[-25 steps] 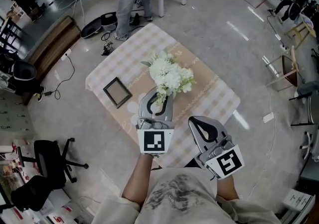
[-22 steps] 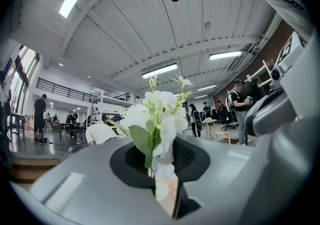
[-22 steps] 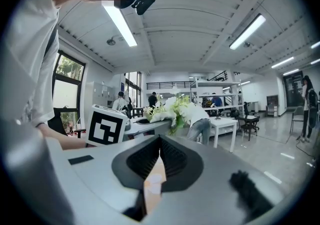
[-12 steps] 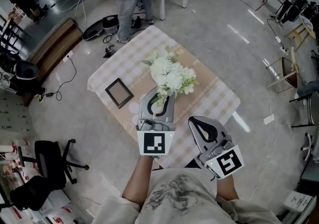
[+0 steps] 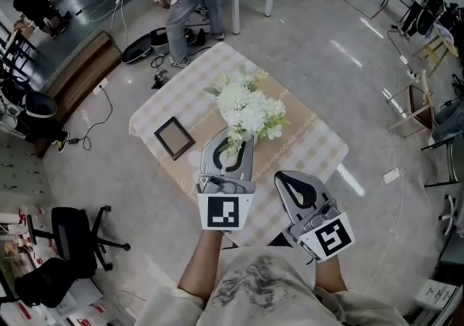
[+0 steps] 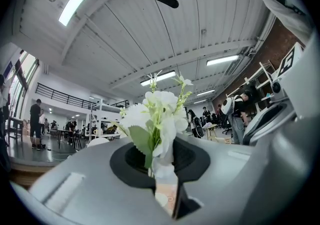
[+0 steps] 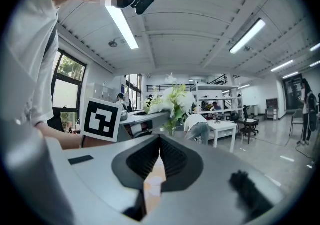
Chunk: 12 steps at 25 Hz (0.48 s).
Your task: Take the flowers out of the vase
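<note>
While tight on flowers (image 6: pixel 159 111), left tool (image 6: pixel 152 171); square-marked cube (image 5: pixel 224 211).

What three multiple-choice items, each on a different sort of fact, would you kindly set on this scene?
1. In the head view, where does the picture frame lie?
A. left of the flowers
B. right of them
C. under them

2. What colour are the blooms?
A. red
B. white
C. yellow

3. What state is the left gripper in?
A. open and empty
B. shut on the picture frame
C. shut on the flowers

Answers:
1 A: the head view shows the frame flat on the cloth to the left of the flowers.
2 B: every bloom is white, among green leaves.
3 C: the left gripper view shows the stems pinched between its jaws.
</note>
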Available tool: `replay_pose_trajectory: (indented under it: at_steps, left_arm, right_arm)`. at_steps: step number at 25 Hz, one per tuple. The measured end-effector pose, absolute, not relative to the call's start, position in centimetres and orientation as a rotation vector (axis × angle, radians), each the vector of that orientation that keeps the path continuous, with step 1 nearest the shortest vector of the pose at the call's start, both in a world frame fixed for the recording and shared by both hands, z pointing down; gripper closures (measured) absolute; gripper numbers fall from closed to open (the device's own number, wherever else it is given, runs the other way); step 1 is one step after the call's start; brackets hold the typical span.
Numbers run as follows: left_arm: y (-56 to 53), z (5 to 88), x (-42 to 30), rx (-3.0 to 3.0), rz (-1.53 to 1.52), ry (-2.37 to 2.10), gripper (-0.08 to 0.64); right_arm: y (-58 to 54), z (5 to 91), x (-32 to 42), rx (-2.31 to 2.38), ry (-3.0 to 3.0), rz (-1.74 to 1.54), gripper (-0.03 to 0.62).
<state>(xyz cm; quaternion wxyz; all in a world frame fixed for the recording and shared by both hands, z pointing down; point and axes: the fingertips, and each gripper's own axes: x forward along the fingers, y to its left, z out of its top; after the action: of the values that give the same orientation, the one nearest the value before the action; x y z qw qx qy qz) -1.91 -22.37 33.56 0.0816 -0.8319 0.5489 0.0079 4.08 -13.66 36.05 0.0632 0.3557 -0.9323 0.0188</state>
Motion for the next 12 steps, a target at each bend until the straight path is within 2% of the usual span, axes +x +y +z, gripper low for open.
replay_pose_trajectory:
  at_steps: [12]
  left_arm:
    - [-21.7, 31.9, -2.0, -2.465, 0.022, 1.619, 0.495]
  right_arm:
    - [-13.4, 35.4, 4.2, 1.084, -2.824, 0.045, 0.577]
